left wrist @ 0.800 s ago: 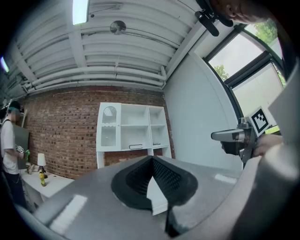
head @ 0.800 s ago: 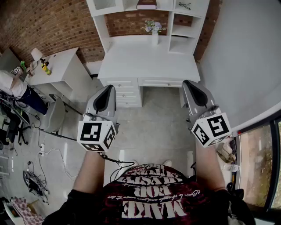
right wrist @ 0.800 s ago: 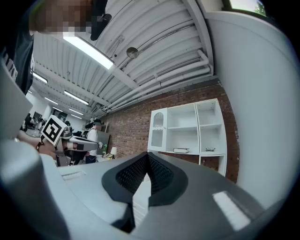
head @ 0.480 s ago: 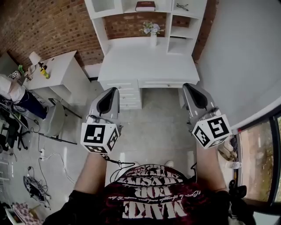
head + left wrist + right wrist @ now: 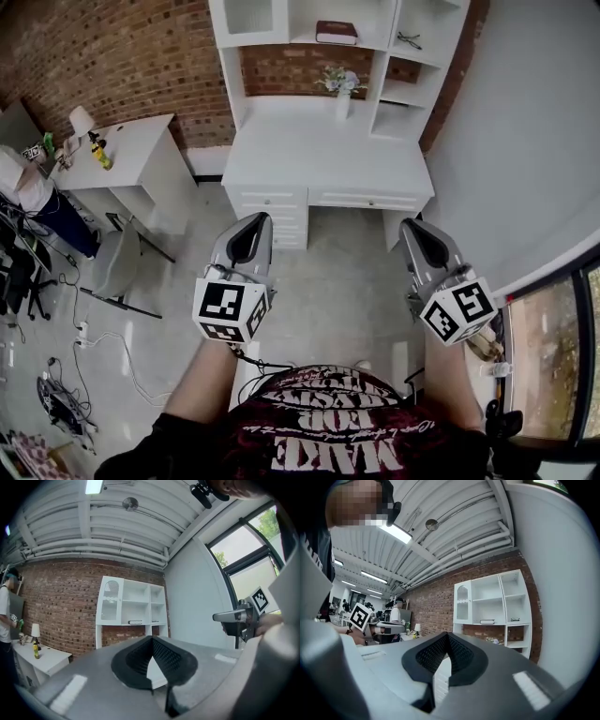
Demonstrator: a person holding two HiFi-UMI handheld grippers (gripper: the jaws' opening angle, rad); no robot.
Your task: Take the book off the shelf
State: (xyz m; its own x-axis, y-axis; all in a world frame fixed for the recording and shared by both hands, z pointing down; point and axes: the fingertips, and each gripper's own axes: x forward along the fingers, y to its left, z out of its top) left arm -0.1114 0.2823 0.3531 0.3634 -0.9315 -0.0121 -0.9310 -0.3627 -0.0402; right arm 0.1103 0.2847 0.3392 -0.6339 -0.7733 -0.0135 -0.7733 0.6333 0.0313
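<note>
Holds left hand-held gripper level, pressed together, empty, well short of the white worktop. Finds book lying flat in shelf's upper middle compartment, above worktop's far edge. Holds right hand-held gripper level, likewise pressed together, empty.

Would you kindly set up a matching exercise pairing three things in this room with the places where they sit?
Things:
1. book
2. vase
3. lamp

Places:
A. side table by the brick wall
B. upper shelf, middle compartment
C. desk top, below the shelves

Pairs: 1-B, 2-C, 3-A
</note>
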